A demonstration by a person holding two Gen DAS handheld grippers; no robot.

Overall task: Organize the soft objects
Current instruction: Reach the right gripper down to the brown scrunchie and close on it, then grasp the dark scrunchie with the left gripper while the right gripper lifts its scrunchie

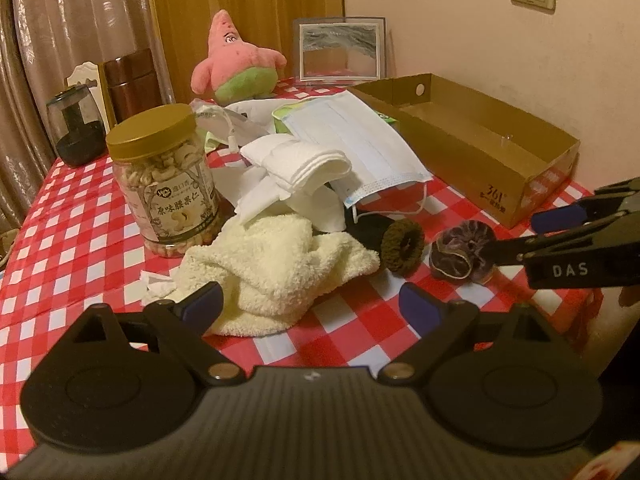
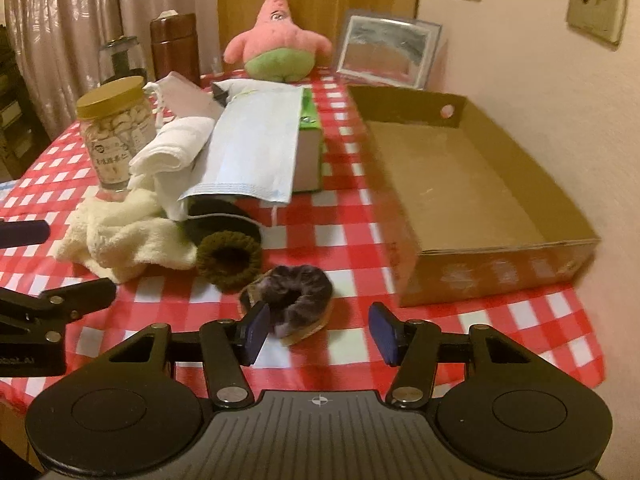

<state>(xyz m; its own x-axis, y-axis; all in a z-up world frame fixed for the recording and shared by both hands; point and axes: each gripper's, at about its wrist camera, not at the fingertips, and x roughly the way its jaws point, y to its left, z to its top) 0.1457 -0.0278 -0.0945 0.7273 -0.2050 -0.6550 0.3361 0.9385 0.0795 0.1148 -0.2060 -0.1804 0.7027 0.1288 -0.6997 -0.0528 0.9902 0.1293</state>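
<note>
Right tongs [image 2: 318,330] sit low over the near edge of the worktop [image 2: 352,216], jaws partly spread. The purple scrunchie [image 2: 292,292] lies just ahead, its near side between the pads; the left pad [image 2: 256,330] is at its edge, contact hard to judge, the right pad is clear of it. Not gripped. Left tongs [image 1: 308,306] are spread wide with nothing between them, the cream towel [image 1: 272,268] just beyond the left pad. In the left wrist view the right tongs come in from the right edge, cut off, tip overlapping the purple scrunchie [image 1: 462,254]. In the right wrist view the left tongs show only as black parts at the left edge.

Brown scrunchie [image 2: 228,260] lies beside the purple one, against the towel. A dark object behind it is mostly hidden under the face mask [image 2: 256,152], can't identify. Folded white cloths [image 1: 304,164] sit heaped by the mask. A green-topped box [image 2: 310,136] under the mask shows clearly only in the right wrist view. Nut jar [image 1: 168,176], gold lid on, full of pale nuts. Open cardboard box [image 2: 472,196] on the right, interior bare.

Far end: pink starfish plush [image 1: 236,60], framed picture [image 1: 340,50], brown canister [image 1: 130,80], and a dark glass container [image 1: 76,128] with something dark at the bottom, contents unclear.
</note>
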